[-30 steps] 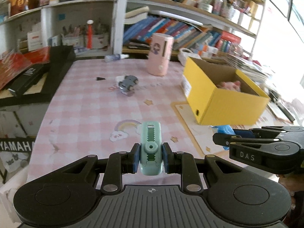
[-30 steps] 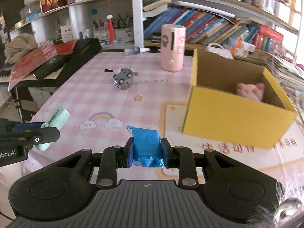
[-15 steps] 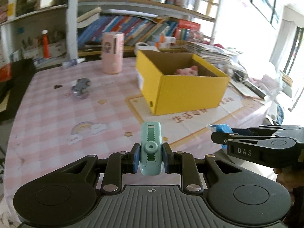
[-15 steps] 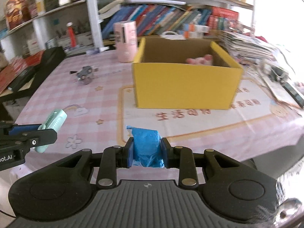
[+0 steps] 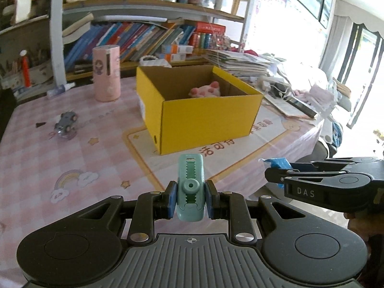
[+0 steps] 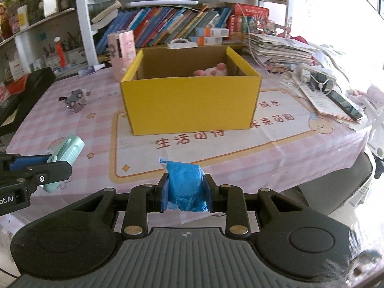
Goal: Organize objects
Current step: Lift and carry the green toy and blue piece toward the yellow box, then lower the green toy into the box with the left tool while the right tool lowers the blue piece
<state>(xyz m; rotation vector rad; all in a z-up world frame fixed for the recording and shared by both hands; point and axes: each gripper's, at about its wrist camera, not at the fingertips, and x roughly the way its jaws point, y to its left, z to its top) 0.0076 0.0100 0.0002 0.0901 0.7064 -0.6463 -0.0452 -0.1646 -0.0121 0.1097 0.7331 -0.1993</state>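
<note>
Both grippers have swung toward the yellow box (image 6: 190, 104), which now faces them on the pink checked table (image 5: 72, 158). Clamped in the left gripper (image 5: 190, 201) is a mint-green clip (image 5: 190, 187) with a toothed slot and a round knob; the right gripper (image 6: 186, 193) pinches a crumpled blue bag (image 6: 186, 187). A pink plush toy (image 5: 206, 91) lies inside the box. "DAS" is printed on the right gripper's side.

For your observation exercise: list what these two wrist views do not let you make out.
- Pink plush: lower part hidden behind the yellow box wall, both views.
- Blue packet: sides covered by the right tongs; contents unknown.
- Box floor: hidden by its front wall.
- Book titles on the shelf: too small.
</note>
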